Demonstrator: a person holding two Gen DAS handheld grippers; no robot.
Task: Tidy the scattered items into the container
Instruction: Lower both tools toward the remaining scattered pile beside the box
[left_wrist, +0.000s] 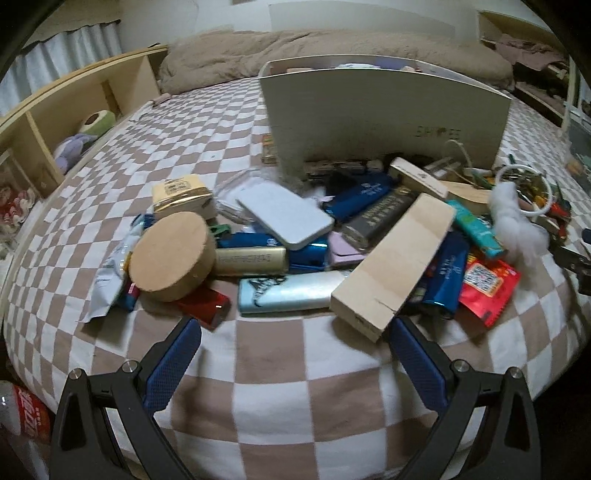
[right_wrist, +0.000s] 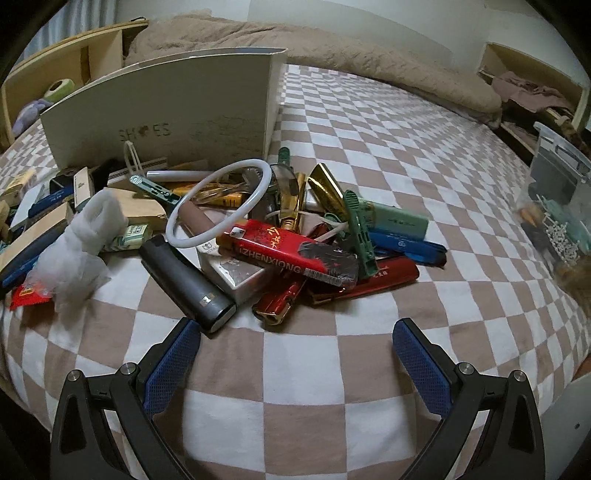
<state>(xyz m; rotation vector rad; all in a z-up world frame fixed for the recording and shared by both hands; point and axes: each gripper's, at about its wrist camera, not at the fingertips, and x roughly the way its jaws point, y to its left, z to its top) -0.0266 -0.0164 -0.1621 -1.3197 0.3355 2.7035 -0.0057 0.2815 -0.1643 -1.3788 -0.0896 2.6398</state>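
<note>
Left wrist view: left claw (left_wrist: 293, 332) wide open, holding nothing, hovering over the checkered bed sheet (left_wrist: 284, 369) just short of the pile. Right blue pad (left_wrist: 415, 365) sits right next to the near corner of a long wooden block (left_wrist: 395, 258) (can't tell if it touches). Round cork-coloured box (left_wrist: 171, 254) at the pile's left, leaning on a gold tube (left_wrist: 251, 260). Light-blue case (left_wrist: 291, 293) lies flat at the front edge, small red case (left_wrist: 203, 302) beside it. White tin (left_wrist: 284, 216) rests on top of blue items mid-pile. Red packet (left_wrist: 487, 282) and a white fluffy wad (left_wrist: 515, 221) on the right. White shoe box (left_wrist: 384, 110) stands upright behind the pile, already some stuff inside.

Right wrist view: right claw (right_wrist: 295, 334) also wide open and empty, above the sheet. Left pad (right_wrist: 171, 363) near the end of a dark grey cylinder (right_wrist: 186, 280). Red box (right_wrist: 284, 251) lies across the top of the heap, white ring (right_wrist: 218, 203) propped over it. Green clip (right_wrist: 358, 229) leans upright on the right side, red lighters (right_wrist: 280, 302) underneath. Shoe box (right_wrist: 162, 114) behind-left, items touching its base (the "SHOES" print faces the camera). Clear plastic bin (right_wrist: 561, 192) at far right, well apart from the pile.
</note>
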